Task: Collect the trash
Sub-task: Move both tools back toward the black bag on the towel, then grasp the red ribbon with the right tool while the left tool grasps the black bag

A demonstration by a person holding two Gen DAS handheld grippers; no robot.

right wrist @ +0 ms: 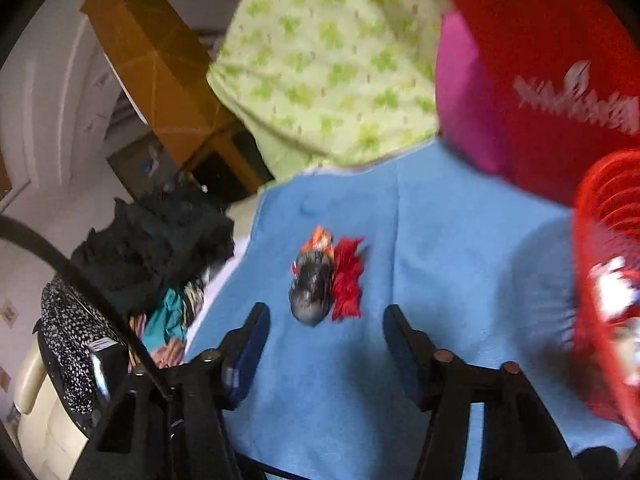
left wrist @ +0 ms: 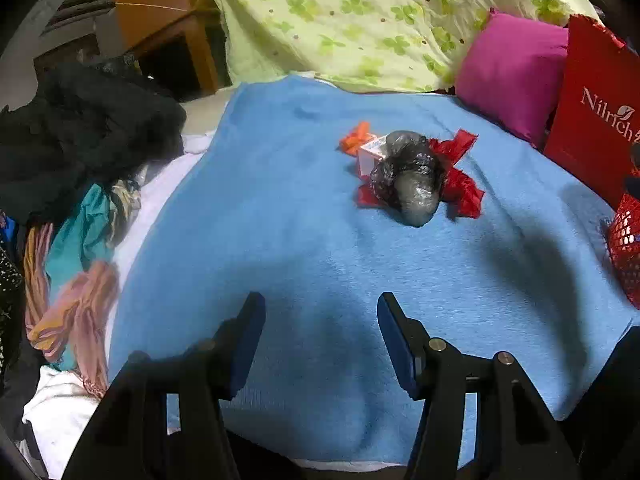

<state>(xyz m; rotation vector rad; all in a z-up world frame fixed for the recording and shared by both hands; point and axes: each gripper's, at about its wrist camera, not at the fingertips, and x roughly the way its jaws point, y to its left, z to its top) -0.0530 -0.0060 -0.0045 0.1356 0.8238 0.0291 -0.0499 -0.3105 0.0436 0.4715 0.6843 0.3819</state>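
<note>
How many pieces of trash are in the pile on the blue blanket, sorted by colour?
Red wrapper scraps: 2
Orange wrapper: 1
White small box: 1
Grey-black plastic bag: 1
Total: 5, all touching in one pile.

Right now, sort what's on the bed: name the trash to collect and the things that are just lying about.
For the job: grey plastic bundle, red wrapper scraps, orange scrap, small carton, red basket.

Lying about: pink pillow, clothes pile, red bag.

One pillow (left wrist: 510,72), one basket (right wrist: 608,280), two wrappers (left wrist: 460,172).
</note>
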